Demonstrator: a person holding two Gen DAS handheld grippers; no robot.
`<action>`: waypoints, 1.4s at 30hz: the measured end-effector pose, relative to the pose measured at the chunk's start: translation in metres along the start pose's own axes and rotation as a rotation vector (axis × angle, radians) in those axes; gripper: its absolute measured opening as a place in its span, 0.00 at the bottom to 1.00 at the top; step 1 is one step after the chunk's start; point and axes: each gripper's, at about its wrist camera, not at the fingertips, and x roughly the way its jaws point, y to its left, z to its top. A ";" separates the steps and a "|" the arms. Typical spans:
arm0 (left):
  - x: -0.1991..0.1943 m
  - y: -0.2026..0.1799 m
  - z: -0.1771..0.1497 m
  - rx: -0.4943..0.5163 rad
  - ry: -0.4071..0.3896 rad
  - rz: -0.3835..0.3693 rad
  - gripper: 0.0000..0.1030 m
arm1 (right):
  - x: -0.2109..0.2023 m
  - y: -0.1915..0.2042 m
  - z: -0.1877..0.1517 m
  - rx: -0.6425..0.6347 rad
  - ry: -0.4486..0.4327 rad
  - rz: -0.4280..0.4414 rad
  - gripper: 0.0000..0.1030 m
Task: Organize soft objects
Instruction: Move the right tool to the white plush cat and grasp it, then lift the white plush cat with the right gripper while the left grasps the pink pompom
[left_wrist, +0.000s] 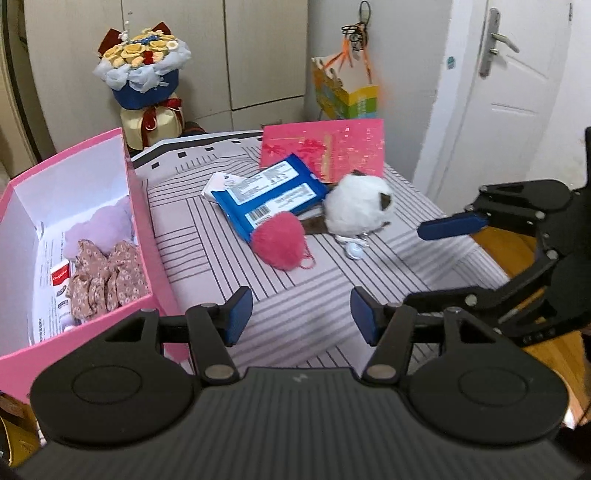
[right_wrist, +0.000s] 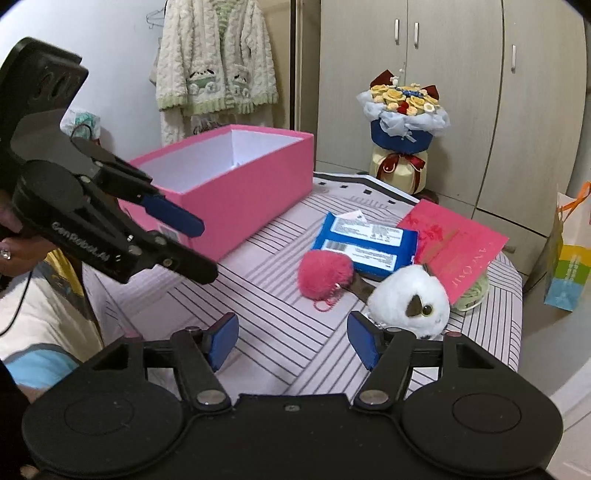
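A pink pompom (left_wrist: 279, 240) (right_wrist: 325, 273) lies on the striped table, beside a white plush toy with a brown ear (left_wrist: 358, 210) (right_wrist: 408, 299). An open pink box (left_wrist: 74, 236) (right_wrist: 229, 184) at the left holds a lilac fluffy item (left_wrist: 101, 225) and floral scrunchies (left_wrist: 107, 280). My left gripper (left_wrist: 301, 314) is open and empty, hovering short of the pompom. My right gripper (right_wrist: 293, 341) is open and empty, just in front of the plush toy; it also shows at the right of the left wrist view (left_wrist: 436, 266).
A blue wipes pack (left_wrist: 269, 195) (right_wrist: 365, 242) and a pink card folder (left_wrist: 325, 151) (right_wrist: 454, 247) lie behind the soft toys. A flower bouquet (left_wrist: 144, 81) stands behind the table by the cupboards. A paper gift bag (left_wrist: 343, 92) stands near the door.
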 end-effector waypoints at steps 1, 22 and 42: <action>0.004 0.001 0.000 -0.007 -0.004 -0.005 0.56 | 0.004 -0.001 -0.001 -0.002 0.000 0.001 0.68; 0.100 0.007 0.019 -0.081 -0.077 0.045 0.59 | 0.044 -0.072 -0.023 0.239 -0.013 -0.180 0.72; 0.131 0.007 0.013 -0.131 -0.156 0.161 0.43 | 0.091 -0.098 -0.026 0.466 -0.084 -0.121 0.85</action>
